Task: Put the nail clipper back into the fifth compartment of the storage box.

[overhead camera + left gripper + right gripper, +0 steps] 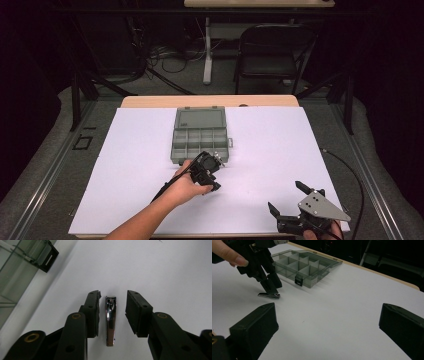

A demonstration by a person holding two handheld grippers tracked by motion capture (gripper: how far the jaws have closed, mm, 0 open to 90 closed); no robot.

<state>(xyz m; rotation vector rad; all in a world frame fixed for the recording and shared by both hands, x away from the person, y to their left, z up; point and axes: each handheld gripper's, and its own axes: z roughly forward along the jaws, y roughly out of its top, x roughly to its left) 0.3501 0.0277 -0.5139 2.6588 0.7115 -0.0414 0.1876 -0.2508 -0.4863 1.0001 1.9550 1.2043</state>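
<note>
Lying flat on the white table (pixel 280 150), the nail clipper (pixel 110 320) sits just in front of the open grey compartment box (pixel 201 136), near its front corner with the black latch. It is a small piece of chromed metal, so I judge it light, rigid and not fragile, but slick: the polished, narrow sides give the pads little to bite on, and it lies so low that the tips must come right down to the table to catch it.

Its long axis runs straight along the left gripper (pixel 113 311), parallel to both jaws. In the left gripper view the wider end with the cutting edge and lever pivot points away from the hand, and the narrower tail points back toward it. The best hold looks to be across the width, on the two long edges near the middle of the body, so it does not swing or tip when raised.

That gripper straddles the clipper with a jaw on either side; the jaws are partly drawn in, yet a gap shows on both sides, so nothing is pinched. The right gripper (pixel 287 197) rests well apart near the table's front edge, its jaws spread wide and holding nothing.
</note>
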